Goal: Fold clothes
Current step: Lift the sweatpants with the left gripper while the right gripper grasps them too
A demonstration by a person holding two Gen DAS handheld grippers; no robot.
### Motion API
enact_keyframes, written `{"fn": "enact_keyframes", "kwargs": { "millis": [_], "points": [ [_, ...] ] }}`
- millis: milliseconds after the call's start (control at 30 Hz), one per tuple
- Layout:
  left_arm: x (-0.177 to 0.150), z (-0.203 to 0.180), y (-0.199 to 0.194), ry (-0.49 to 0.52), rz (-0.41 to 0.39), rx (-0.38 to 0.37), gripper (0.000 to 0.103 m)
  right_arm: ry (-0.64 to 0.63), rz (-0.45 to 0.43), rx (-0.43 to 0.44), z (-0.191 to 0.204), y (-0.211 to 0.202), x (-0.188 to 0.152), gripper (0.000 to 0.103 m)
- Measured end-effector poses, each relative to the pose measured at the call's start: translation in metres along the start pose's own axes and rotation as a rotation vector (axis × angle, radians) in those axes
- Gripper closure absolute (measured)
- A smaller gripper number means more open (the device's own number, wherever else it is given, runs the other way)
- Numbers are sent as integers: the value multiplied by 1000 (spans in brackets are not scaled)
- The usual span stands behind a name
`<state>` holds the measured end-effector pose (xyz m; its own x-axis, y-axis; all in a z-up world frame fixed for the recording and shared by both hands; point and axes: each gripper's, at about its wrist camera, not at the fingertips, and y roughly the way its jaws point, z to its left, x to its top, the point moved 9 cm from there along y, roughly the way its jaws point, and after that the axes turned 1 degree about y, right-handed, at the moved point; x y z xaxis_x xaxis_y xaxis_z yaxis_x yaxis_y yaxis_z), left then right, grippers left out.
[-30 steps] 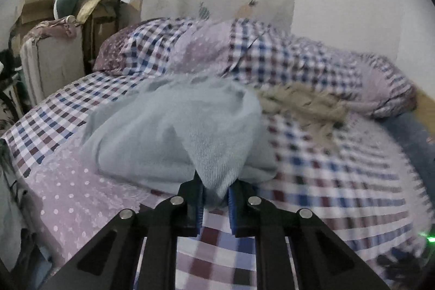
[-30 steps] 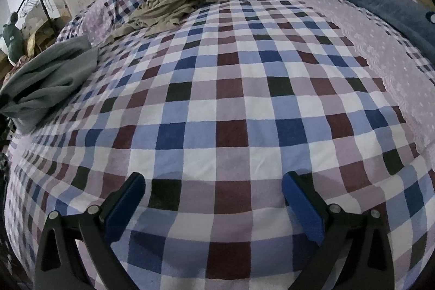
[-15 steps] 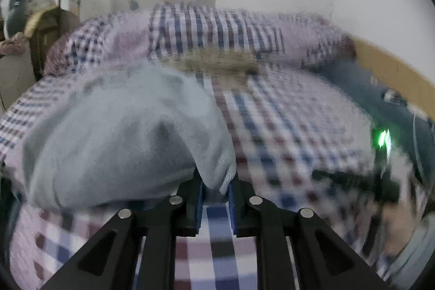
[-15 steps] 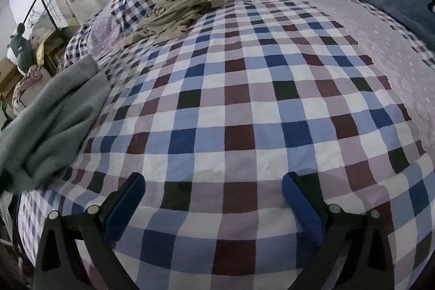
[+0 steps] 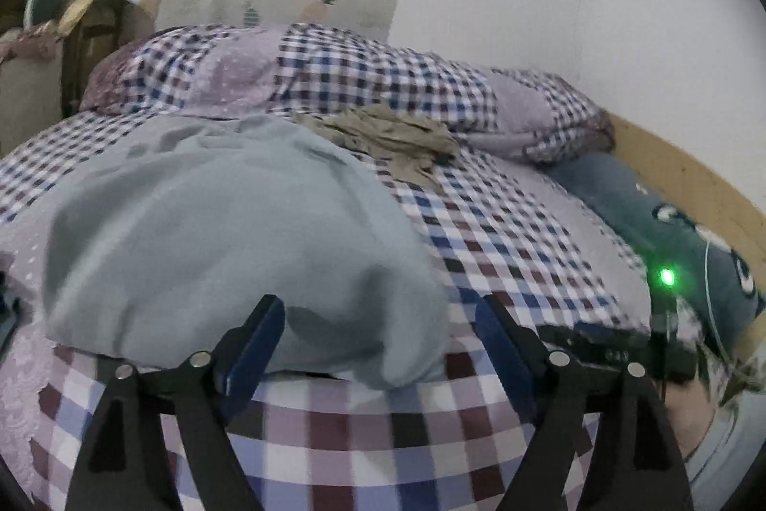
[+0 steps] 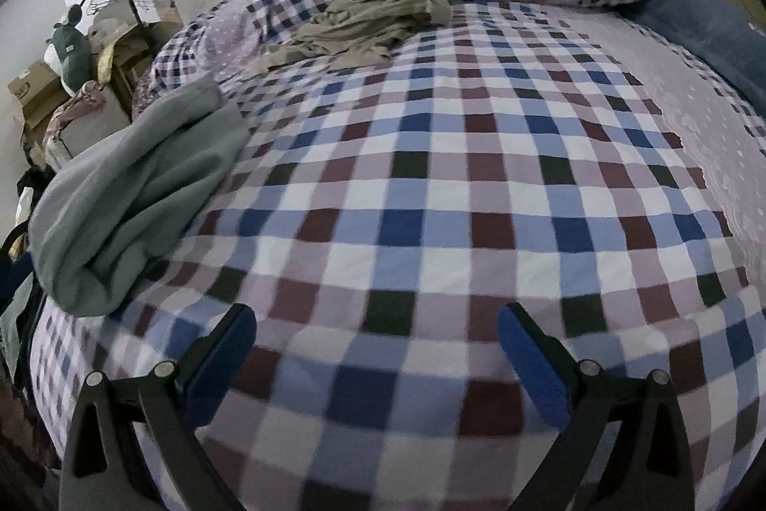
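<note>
A pale grey-blue garment [image 5: 230,247] lies bunched on the checked bed [image 5: 502,233], just ahead of my left gripper [image 5: 380,343]. That gripper is open, and the cloth's near edge sits between its blue pads without being held. From the right wrist the same garment [image 6: 129,195] lies at the bed's left edge. My right gripper [image 6: 376,348] is open above bare checked sheet [image 6: 431,185], holding nothing. A crumpled beige garment [image 5: 388,132] [image 6: 368,22] rests near the pillows.
Checked pillows or a rolled quilt [image 5: 335,80] line the head of the bed. A dark blue cushion [image 5: 670,219] lies along the wooden bed edge at right. A clothes rack and boxes [image 6: 62,80] stand at left. The other gripper's green light [image 5: 666,277] glows at right.
My left gripper has opened and let go of the grey-blue garment, which now lies bunched further right on the bed. The right gripper stayed open and shifted slightly.
</note>
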<state>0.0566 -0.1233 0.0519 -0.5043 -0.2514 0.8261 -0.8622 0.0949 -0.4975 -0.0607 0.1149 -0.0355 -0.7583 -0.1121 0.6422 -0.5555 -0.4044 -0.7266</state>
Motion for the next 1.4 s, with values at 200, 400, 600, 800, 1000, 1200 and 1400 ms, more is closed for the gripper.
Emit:
{"fn": "enact_keyframes", "kwargs": {
  "millis": [200, 400, 600, 800, 1000, 1200, 1400],
  "points": [
    [10, 77, -20, -232, -56, 32, 17, -75, -3, 79, 62, -20, -23, 2],
    [0, 161, -31, -481, -88, 93, 17, -161, -2, 182, 151, -24, -55, 7],
    [-19, 214, -26, -611, -41, 179, 17, -173, -7, 176, 200, -12, -52, 24],
    [-28, 206, 0, -580, 40, 85, 17, -214, 30, 116, 218, 5, -19, 85],
    [-24, 164, 18, -486, 147, -92, 42, -358, -31, 62, 231, -33, 29, 93],
    [4, 95, 7, -340, 109, -372, 70, -316, -173, 20, 234, -91, 119, 94],
    [28, 21, -22, -274, 32, -735, 70, -340, -228, -23, 238, -131, 178, 93]
  ]
}}
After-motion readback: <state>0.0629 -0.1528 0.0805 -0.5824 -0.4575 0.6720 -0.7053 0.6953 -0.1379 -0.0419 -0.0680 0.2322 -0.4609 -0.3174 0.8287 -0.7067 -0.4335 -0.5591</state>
